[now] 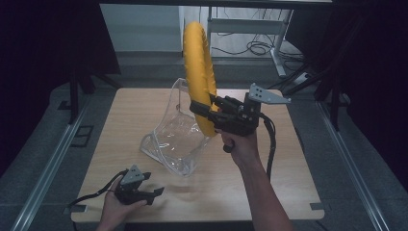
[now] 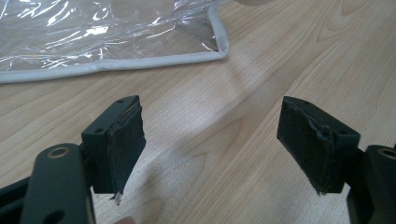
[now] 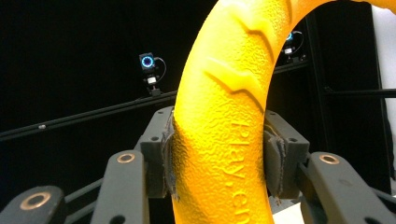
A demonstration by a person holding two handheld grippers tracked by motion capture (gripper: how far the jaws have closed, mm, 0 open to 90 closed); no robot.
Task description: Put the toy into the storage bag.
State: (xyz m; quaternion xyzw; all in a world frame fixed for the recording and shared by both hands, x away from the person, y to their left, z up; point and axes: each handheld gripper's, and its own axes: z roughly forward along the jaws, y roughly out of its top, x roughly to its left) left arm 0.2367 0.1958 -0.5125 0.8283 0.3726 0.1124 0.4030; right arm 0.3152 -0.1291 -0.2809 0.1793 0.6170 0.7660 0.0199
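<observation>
High view: nearest, the left claw (image 1: 153,192) is seen spread wide and empty, resting low on the counter (image 1: 269,192). Just ahead of its jaws lies the bag (image 1: 173,139), whose piped edge is seen in the left gripper view. Farther off, the ring (image 1: 198,72) is held upright above the bag, clamped between the right claw (image 1: 202,109) pads, its plane standing vertical.

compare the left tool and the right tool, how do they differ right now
The left tool stands open with nothing between its pads; the right tool is shut on the yellow ring. The left one sits low at the near edge of the table; the right is raised above it, by the clear plastic bag. Both are black and hand-held.
</observation>
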